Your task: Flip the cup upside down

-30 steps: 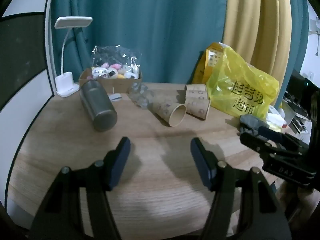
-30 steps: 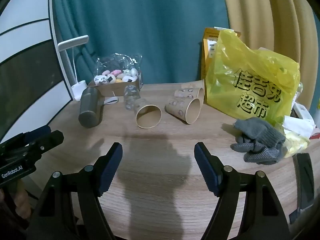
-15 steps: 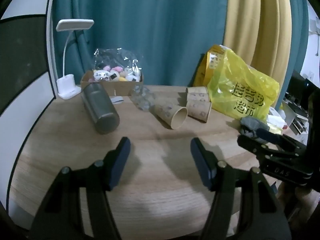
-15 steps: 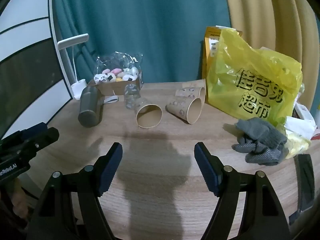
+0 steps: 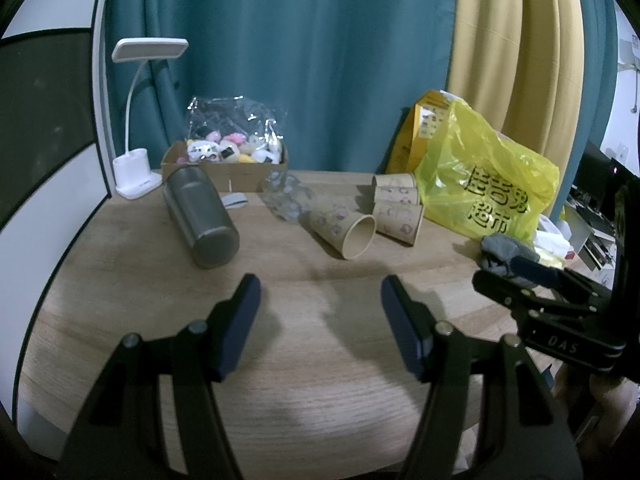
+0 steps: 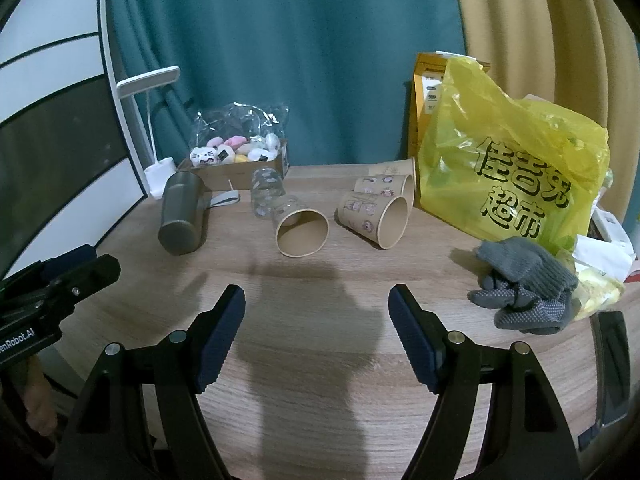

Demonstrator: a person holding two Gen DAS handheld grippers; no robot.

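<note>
Several brown paper cups lie on their sides on the wooden table (image 6: 320, 320). One cup (image 6: 301, 226) lies alone with its mouth toward me; it also shows in the left wrist view (image 5: 345, 229). More cups (image 6: 376, 216) lie in a group to its right, near the yellow bag. My left gripper (image 5: 320, 300) is open and empty, above the table short of the cups. My right gripper (image 6: 316, 308) is open and empty, also short of the cups.
A grey metal flask (image 6: 182, 220) lies at the left. A clear plastic cup (image 6: 266, 190), a cardboard box of plush toys (image 6: 236, 160) and a white desk lamp (image 6: 154, 128) stand behind. A yellow plastic bag (image 6: 508, 168) and grey gloves (image 6: 524, 280) are at the right.
Both grippers have drawn back and risen slightly, so the cups look a little farther away. Both stay open. Nothing on the table has moved.
</note>
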